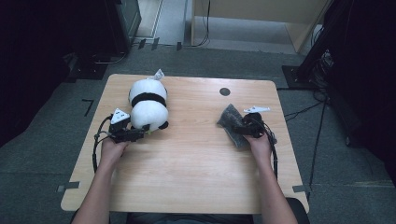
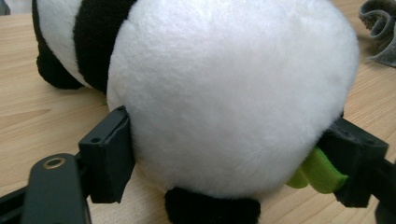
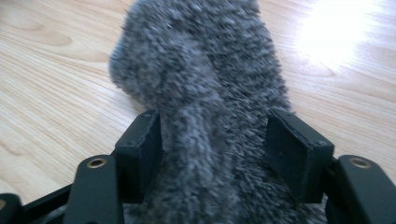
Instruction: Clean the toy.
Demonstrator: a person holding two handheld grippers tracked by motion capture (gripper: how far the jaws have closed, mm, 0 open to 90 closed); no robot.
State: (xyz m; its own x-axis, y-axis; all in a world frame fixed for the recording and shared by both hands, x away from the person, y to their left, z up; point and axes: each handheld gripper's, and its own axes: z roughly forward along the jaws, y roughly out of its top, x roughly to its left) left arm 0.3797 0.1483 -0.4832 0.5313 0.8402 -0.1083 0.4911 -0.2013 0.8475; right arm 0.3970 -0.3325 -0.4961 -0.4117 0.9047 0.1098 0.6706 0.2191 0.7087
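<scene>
A black-and-white plush panda (image 1: 148,105) lies on the wooden table (image 1: 187,177) at the left. In the left gripper view its round white body (image 2: 233,93) sits between the jaws of my left gripper (image 2: 229,149), which stand wide at its sides without squeezing it. A small green piece (image 2: 317,172) pokes out by the right-hand jaw. From above, my left gripper (image 1: 144,130) is at the panda's near end. A crumpled grey fuzzy cloth (image 1: 231,119) lies at the right. My right gripper (image 1: 240,127) straddles the cloth (image 3: 201,70); my right gripper (image 3: 212,144) is open, with one pad face bare.
A dark round spot (image 1: 224,91) marks the tabletop near the far edge. A white tag (image 1: 159,73) sticks out of the panda's far end. The grey cloth (image 2: 380,28) also appears in the left gripper view. Cables and black stands (image 1: 322,56) are on the floor beyond.
</scene>
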